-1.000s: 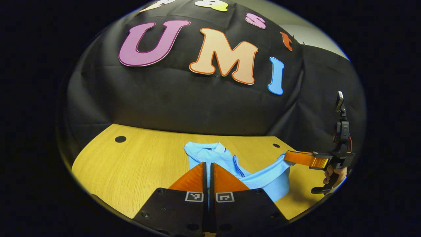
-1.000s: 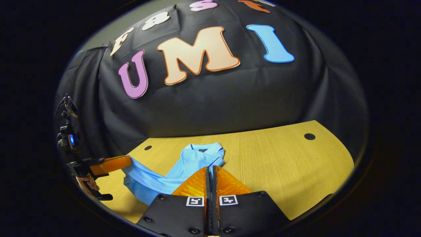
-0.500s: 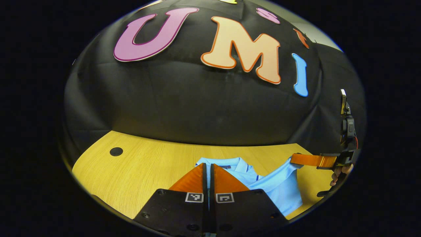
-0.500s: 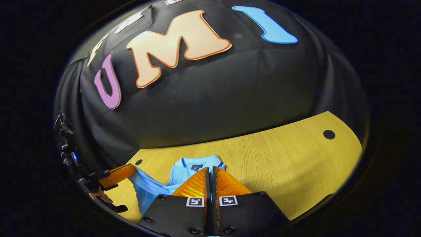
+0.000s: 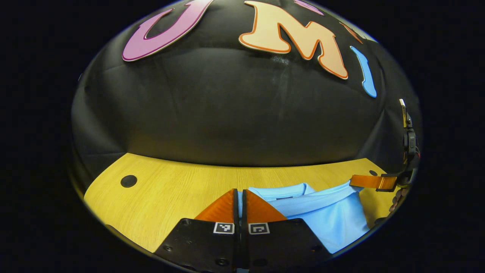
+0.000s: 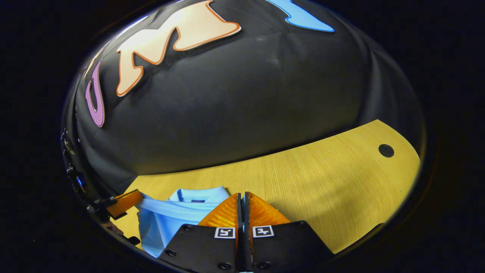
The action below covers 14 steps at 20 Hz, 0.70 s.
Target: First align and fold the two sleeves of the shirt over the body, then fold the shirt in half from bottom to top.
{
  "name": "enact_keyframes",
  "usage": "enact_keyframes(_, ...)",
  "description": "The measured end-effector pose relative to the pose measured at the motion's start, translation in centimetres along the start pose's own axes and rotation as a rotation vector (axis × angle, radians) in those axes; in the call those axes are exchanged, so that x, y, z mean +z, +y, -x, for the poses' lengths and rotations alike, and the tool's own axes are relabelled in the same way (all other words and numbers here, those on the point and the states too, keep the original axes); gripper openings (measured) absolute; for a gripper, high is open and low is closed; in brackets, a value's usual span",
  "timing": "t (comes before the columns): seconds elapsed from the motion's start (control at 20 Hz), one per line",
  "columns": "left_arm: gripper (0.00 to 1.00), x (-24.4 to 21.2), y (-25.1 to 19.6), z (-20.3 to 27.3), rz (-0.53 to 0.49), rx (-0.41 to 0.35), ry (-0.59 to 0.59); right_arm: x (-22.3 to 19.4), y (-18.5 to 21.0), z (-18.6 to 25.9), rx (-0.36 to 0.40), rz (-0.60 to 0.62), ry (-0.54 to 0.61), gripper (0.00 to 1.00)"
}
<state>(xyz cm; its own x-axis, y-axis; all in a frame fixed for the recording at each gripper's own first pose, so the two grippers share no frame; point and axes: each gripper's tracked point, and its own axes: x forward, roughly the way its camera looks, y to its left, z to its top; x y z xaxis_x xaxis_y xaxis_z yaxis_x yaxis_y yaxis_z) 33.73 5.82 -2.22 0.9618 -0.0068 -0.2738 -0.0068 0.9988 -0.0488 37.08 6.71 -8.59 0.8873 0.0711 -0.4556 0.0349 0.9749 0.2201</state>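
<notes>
1. The light blue polo shirt [image 5: 322, 212] lies on the wooden table [image 5: 170, 189] near the booth wall, its collar [image 5: 280, 191] toward the wall. Its lifted bottom hem is stretched as a band just short of the collar, so the bottom-to-top fold looks nearly done.
2. The left gripper [image 5: 239, 197] has its jaws pressed together on one hem corner; the right gripper [image 6: 242, 201] likewise pinches the other (each also shows far off in the other's view, cloth running into its tips).
3. Risk: releasing unevenly, or with one corner further forward, would lay the hem skewed across the collar.
4. Risk: pulling the corners apart too hard could drag the lower layer and undo the folded sleeves, which I cannot make out here.
5. Risk: thin fabric may slip from either pinch before it is laid down.
</notes>
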Motion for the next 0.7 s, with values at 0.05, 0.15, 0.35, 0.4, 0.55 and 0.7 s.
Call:
enact_keyframes(0.05,0.00,-0.2,0.1,-0.3,-0.009,0.012,0.005,-0.2,-0.2,0.0,0.000,0.006,-0.001,0.02)
enact_keyframes(0.15,0.02,-0.4,1.2,-0.3,-0.029,0.081,0.004,-0.1,-0.7,0.0,-0.011,0.021,0.000,0.02)
enact_keyframes(0.35,0.68,1.1,3.0,2.1,-0.033,0.145,-0.029,1.3,-0.9,1.9,0.024,-0.005,-0.026,0.48)
enact_keyframes(0.4,0.90,1.5,3.3,3.1,-0.040,0.155,-0.047,1.5,-0.7,2.7,0.042,-0.019,-0.036,0.64)
enact_keyframes(0.55,0.97,2.3,3.3,7.2,-0.055,0.142,-0.082,1.6,-0.3,6.9,0.072,-0.027,-0.062,0.96)
enact_keyframes(0.7,0.96,1.7,2.4,12.1,-0.040,0.074,-0.076,0.6,0.8,12.8,0.113,0.009,-0.093,0.98)
